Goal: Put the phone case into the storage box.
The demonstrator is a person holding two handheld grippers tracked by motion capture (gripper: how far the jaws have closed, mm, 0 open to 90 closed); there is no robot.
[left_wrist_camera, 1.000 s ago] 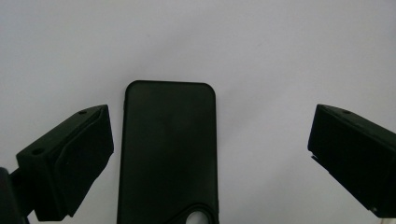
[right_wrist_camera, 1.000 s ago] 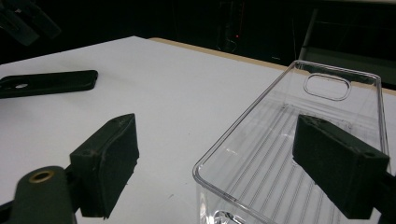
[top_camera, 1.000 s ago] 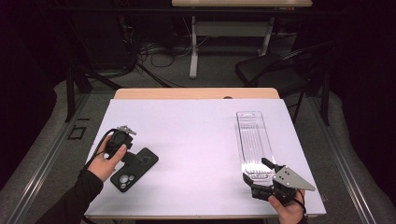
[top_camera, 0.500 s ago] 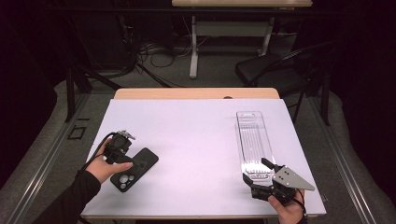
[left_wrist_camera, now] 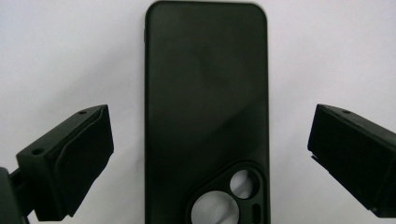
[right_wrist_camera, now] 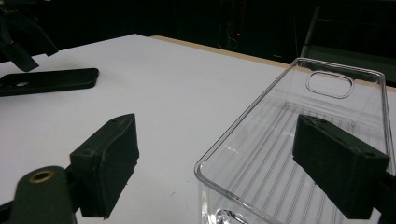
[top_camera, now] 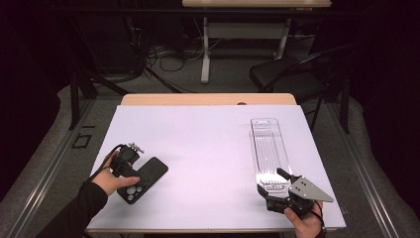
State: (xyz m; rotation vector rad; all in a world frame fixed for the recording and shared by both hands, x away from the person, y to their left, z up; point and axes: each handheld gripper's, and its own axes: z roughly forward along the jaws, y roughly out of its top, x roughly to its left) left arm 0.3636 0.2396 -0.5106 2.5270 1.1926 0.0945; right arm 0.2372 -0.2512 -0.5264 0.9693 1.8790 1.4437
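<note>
High view first: the black phone case (top_camera: 141, 179) lies flat near the left front of the table, back up with the camera cutouts toward the person, and the left gripper (top_camera: 130, 161) sits right over its near-left end. Left gripper view makes the reason pretty obvious: the case (left_wrist_camera: 205, 112) runs straight up the middle between the two jaws, which stand wide apart on either side of it, not touching. So it's lined up lengthwise to pinch the case across its narrow width, jaws released for now. My guess is the grab comes next once it drops lower.

Over on the right, the clear plastic tray (top_camera: 268, 151) lies long-ways, pointing away from the person. The right gripper (top_camera: 280, 191) sits at its near end. In the right gripper view the jaws are spread with the tray's near corner (right_wrist_camera: 261, 158) between them, one jaw out over the table and one over the inside of the tray. Nothing clamped that I can see. Looks like it's parked there to steady or lift the tray, which I'd bet is where the case ends up.

Surface is a plain white sheet (top_camera: 208, 148) over a wooden tabletop (top_camera: 208, 99), whose far edge peeks out. Room behind is dark: a black chair (top_camera: 292, 74), cables on the floor (top_camera: 158, 54), another table's white legs (top_camera: 242, 34).
</note>
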